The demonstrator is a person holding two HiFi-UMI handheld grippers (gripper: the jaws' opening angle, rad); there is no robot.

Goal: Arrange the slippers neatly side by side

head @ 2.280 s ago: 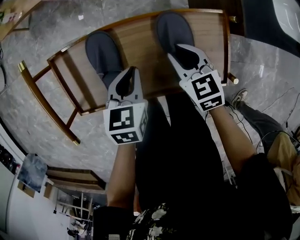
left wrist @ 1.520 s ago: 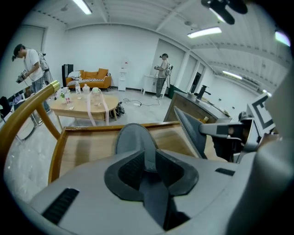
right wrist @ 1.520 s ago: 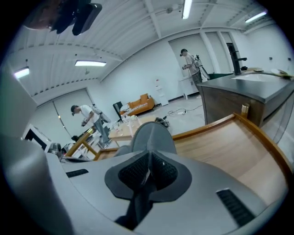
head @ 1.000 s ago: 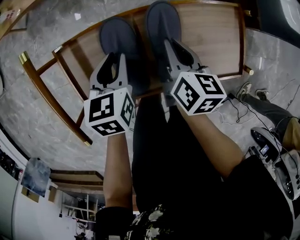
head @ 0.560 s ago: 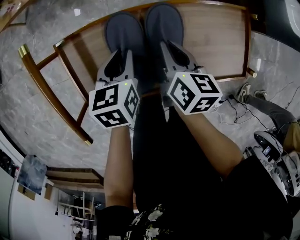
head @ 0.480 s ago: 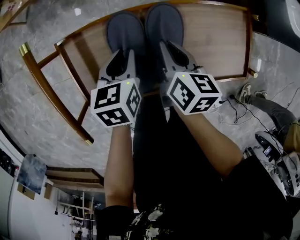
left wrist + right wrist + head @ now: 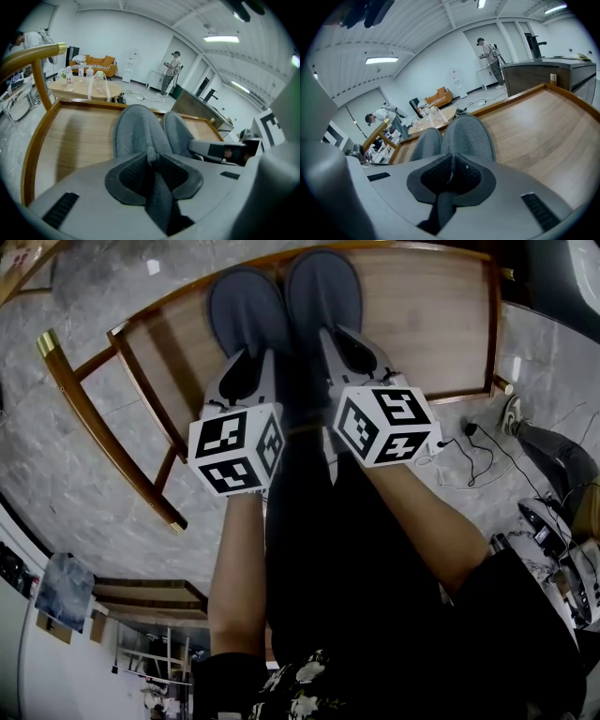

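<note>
Two grey slippers lie on the wooden tabletop (image 7: 422,324), parallel, with toes toward its far edge and heels close to its near edge. The left slipper (image 7: 246,306) and right slipper (image 7: 323,287) touch along their inner sides; the right toe reaches slightly farther. Left gripper (image 7: 248,369): jaws set narrow, pinching the heel rim of the left slipper between the pads. Right gripper (image 7: 345,345): jaws nearly together, clamped on the heel rim of the right slipper.

Grey slippers (image 7: 246,306) lie touching — side by side — on a bench (image 7: 422,324).
</note>
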